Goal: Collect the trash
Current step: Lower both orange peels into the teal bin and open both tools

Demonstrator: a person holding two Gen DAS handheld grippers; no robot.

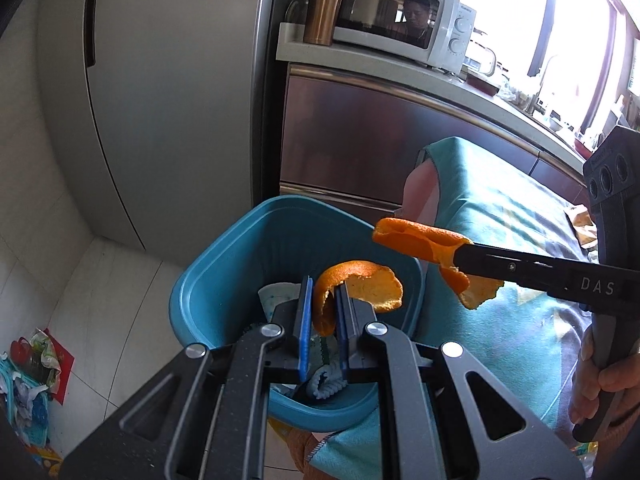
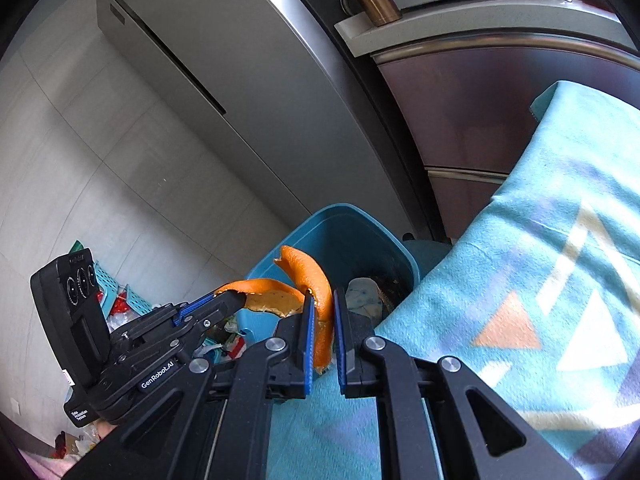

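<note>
Both grippers held above a blue bin (image 1: 224, 264), each carrying a piece of orange peel. The left gripper (image 1: 323, 320) has its jaws drawn narrow on a curled strip of orange peel (image 1: 352, 288), which rises between the blue pads (image 1: 306, 320) and arches over the open mouth of the bin. The right gripper (image 1: 460, 258), entering the left wrist view from the right, has its jaws clamped on a second orange peel (image 1: 424, 242), whose free ends project past the tips and hang just beside the bin's near rim; the person's hand (image 1: 596, 372) grips its handle. In the right wrist view the same arrangement appears reversed: the right gripper (image 2: 321, 320) pinches its peel upright, and the left gripper (image 2: 236, 300) reaches in from the left with its strip over the bin (image 2: 360, 240). The two peels lie close together but whether they touch cannot be told. Inside the bin lie a pale crumpled wrapper (image 1: 276, 296) and other refuse. The bin stands against a worktop covered by a teal patterned cloth (image 2: 540, 280). Behind are a grey refrigerator (image 1: 160, 80), a white microwave oven (image 1: 404, 24) and a copper tumbler (image 1: 324, 4) on a counter. More litter (image 1: 32, 376) is scattered on the tiled floor at lower left.
</note>
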